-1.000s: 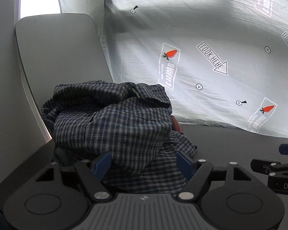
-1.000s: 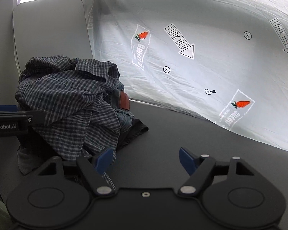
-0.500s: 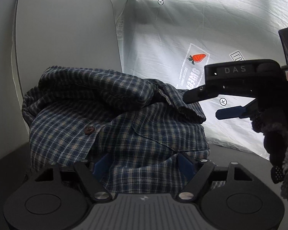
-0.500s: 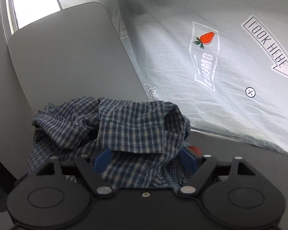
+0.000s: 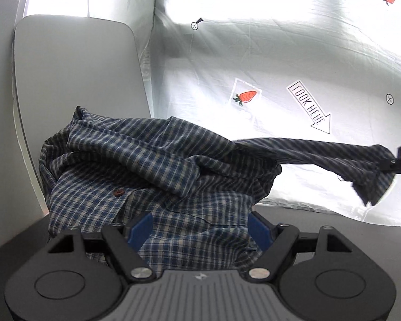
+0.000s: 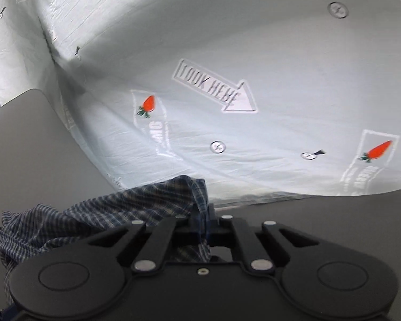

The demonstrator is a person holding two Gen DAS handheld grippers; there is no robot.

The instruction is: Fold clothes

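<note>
The checked shirt (image 5: pixel 152 176) lies heaped at the back left of the dark worktop (image 6: pixel 334 219), one part drawn out taut to the right. The right claw (image 6: pixel 207 230) is pinching that part near its edge, so it could slip free, or the pull could drag the whole heap. The left claw (image 5: pixel 200 230) is spread against the heap's front, holding nothing.

Shirt (image 6: pixel 157 200) hides right fingertips; backdrop print (image 6: pixel 214 88) blurred.

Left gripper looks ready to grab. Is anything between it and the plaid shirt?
Nothing visible. The open left gripper sits right at the blue plaid shirt, cloth between its fingers. The right gripper already pinches a stretched part.
</note>
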